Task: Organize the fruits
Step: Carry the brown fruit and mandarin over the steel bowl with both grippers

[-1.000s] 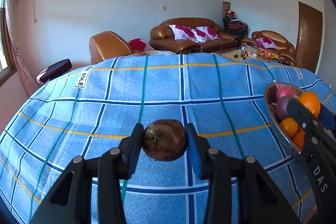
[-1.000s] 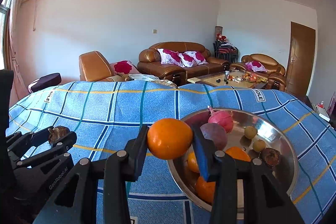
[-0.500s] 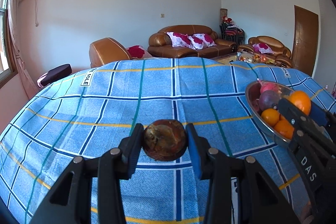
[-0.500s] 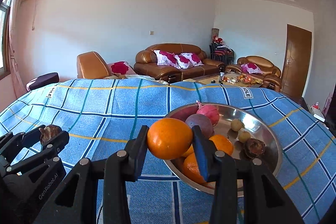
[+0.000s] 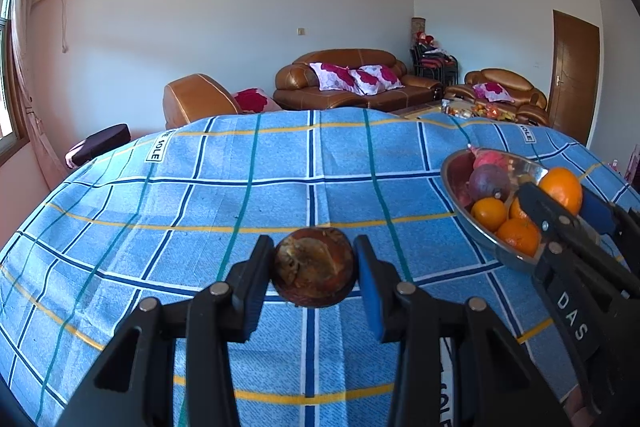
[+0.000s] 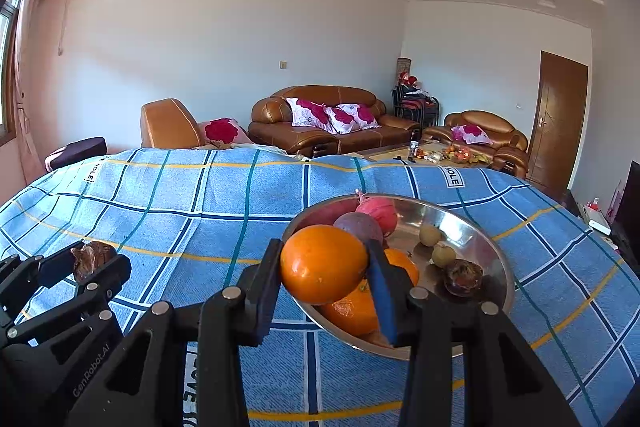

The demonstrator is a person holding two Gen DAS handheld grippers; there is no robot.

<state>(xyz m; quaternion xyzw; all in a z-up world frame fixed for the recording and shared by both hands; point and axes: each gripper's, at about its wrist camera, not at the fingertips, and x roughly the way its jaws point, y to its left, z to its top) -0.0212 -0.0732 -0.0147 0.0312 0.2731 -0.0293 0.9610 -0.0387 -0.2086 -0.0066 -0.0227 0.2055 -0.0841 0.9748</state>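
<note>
My left gripper (image 5: 315,271) is shut on a dark brown shrivelled fruit (image 5: 314,269), held above the blue checked cloth (image 5: 240,195). My right gripper (image 6: 323,265) is shut on an orange (image 6: 323,263), just over the near left rim of a metal bowl (image 6: 486,247). The bowl holds more oranges (image 6: 352,309), a purple fruit (image 6: 358,227), a pink fruit (image 6: 378,209), two small tan fruits (image 6: 430,235) and a brown shrivelled one (image 6: 462,277). The left wrist view shows the bowl (image 5: 454,183) at the right, with the right gripper (image 5: 558,205) and its orange (image 5: 560,189) over it. The left gripper (image 6: 86,263) appears low left in the right wrist view.
The cloth covers a table whose far edge drops toward brown leather sofas (image 6: 332,121) with pink pillows. A low table with clutter (image 6: 444,155) stands behind on the right. A brown door (image 6: 560,119) is at the far right wall.
Both grippers have drifted back and sideways over the cloth, so the bowl now sits more to the left and nearer in both views. Each keeps its fruit.
</note>
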